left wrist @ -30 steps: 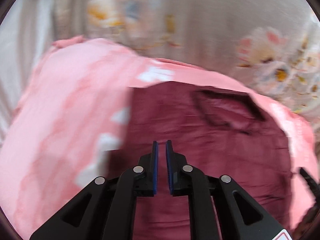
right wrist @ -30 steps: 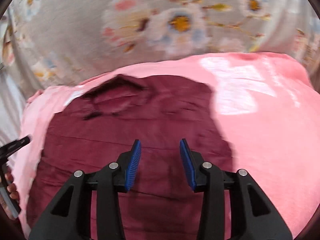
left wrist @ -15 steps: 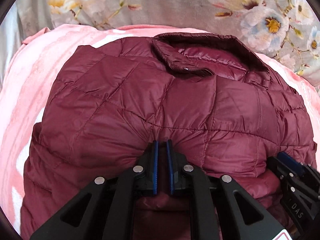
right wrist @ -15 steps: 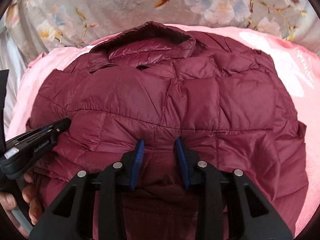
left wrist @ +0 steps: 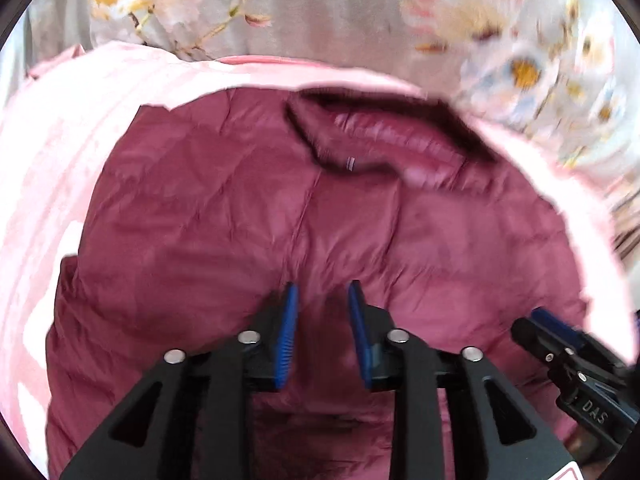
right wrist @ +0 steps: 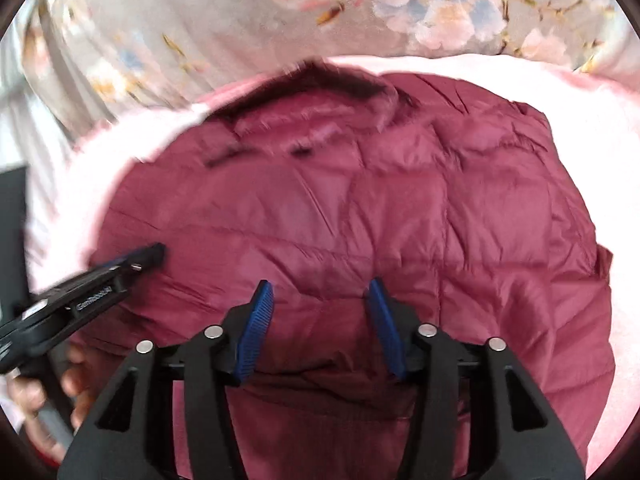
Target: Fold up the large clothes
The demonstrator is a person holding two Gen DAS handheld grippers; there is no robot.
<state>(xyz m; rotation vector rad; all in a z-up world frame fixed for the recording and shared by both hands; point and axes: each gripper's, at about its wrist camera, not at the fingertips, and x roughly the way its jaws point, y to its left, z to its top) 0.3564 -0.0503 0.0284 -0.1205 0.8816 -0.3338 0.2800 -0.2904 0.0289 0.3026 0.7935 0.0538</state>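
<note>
A maroon quilted puffer jacket (left wrist: 224, 216) lies folded on a pink blanket (left wrist: 48, 160), its collar (left wrist: 384, 136) at the far side. My left gripper (left wrist: 322, 292) hovers over the jacket's near folded edge. Its jaws are opening, and the blue pads (left wrist: 288, 332) stand apart from the fabric below them. My right gripper (right wrist: 319, 286) sits over the same edge further right, its jaws also opening with cloth beneath but not pinched. Each gripper shows in the other's view: the right gripper (left wrist: 540, 324) at the right, the left gripper (right wrist: 148, 258) at the left. Both views are motion-blurred.
A grey floral bedsheet (right wrist: 192, 20) spreads behind the blanket. A person's hand (right wrist: 28, 396) holds the left gripper's handle at the lower left of the right wrist view. Pink blanket (right wrist: 600, 128) shows on both sides of the jacket.
Half a second ago both grippers were pinching the jacket's folded near edge. Now both pairs of jaws have spread and let the fabric go, and the jacket lies flatter.
</note>
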